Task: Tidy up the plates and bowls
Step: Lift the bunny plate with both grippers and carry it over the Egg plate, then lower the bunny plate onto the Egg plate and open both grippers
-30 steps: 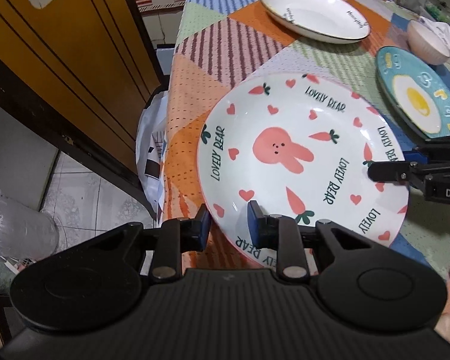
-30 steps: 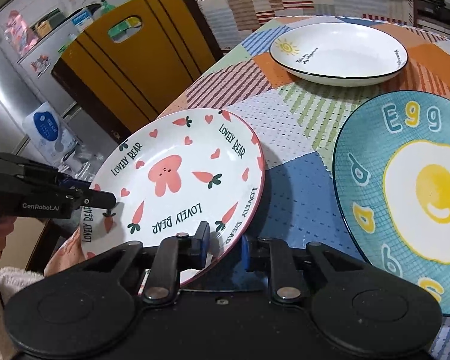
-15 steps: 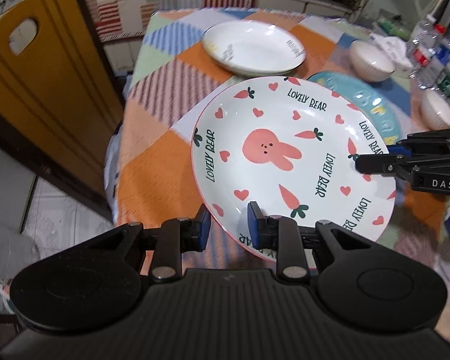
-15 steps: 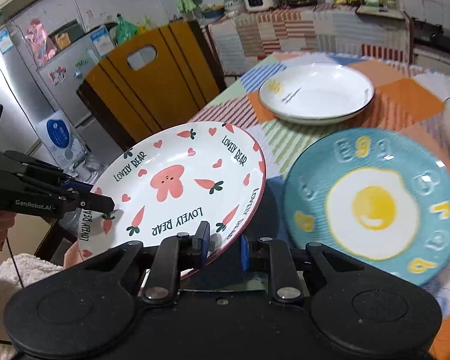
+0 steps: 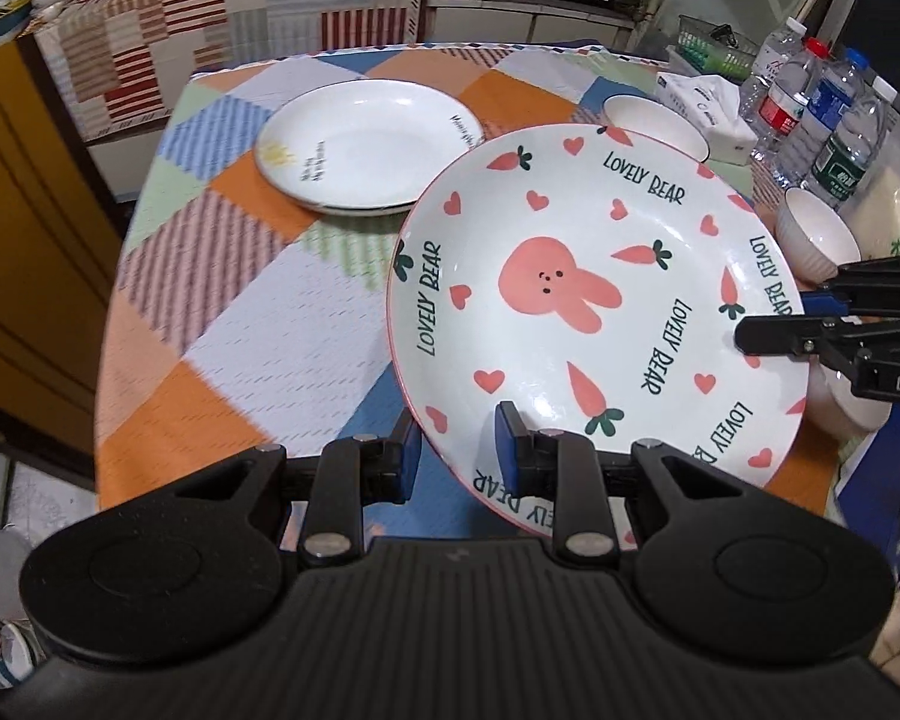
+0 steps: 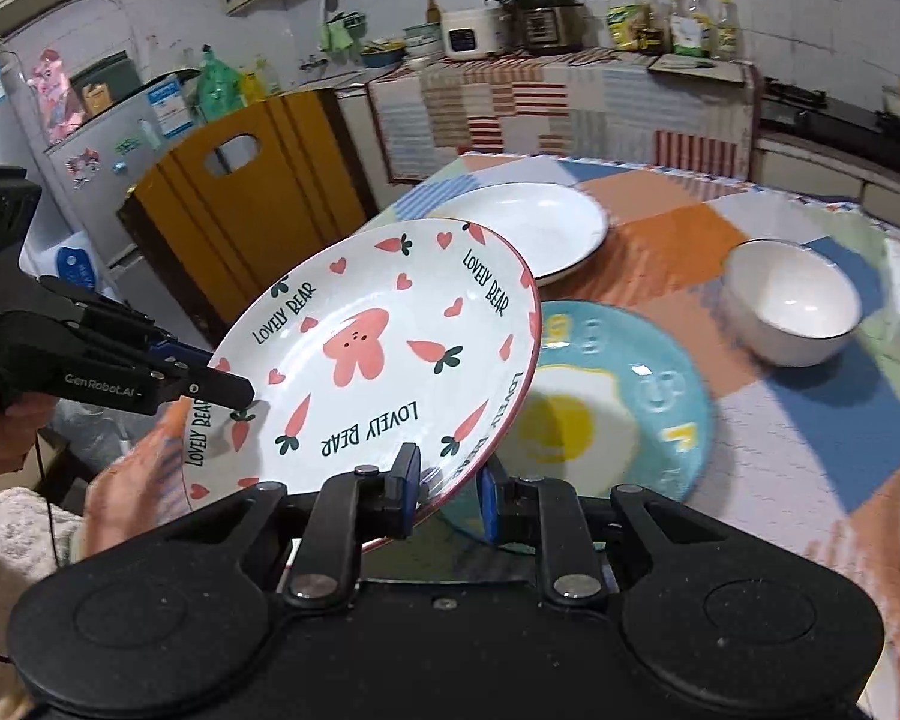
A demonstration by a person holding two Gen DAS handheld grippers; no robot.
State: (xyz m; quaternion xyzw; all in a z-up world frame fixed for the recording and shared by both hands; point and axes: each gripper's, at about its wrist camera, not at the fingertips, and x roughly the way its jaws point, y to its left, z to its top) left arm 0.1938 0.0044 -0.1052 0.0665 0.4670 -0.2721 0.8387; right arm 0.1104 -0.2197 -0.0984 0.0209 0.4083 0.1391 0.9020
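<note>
White with pink rabbit, carrots and hearts, the "LOVELY BEAR" plate (image 5: 594, 324) is held tilted in the air above the patchwork tablecloth (image 5: 258, 312). The left gripper (image 5: 457, 459) is clamped on its near rim; the right gripper (image 6: 447, 489) pinches the opposite rim. Partly beneath it lies the teal fried-egg plate (image 6: 660, 408). A plain white plate (image 5: 360, 150) sits near the table's far edge, a white bowl (image 6: 792, 306) toward the right edge.

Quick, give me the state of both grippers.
Left gripper: shut on the bunny plate's rim.
Right gripper: shut on the same plate's rim.
</note>
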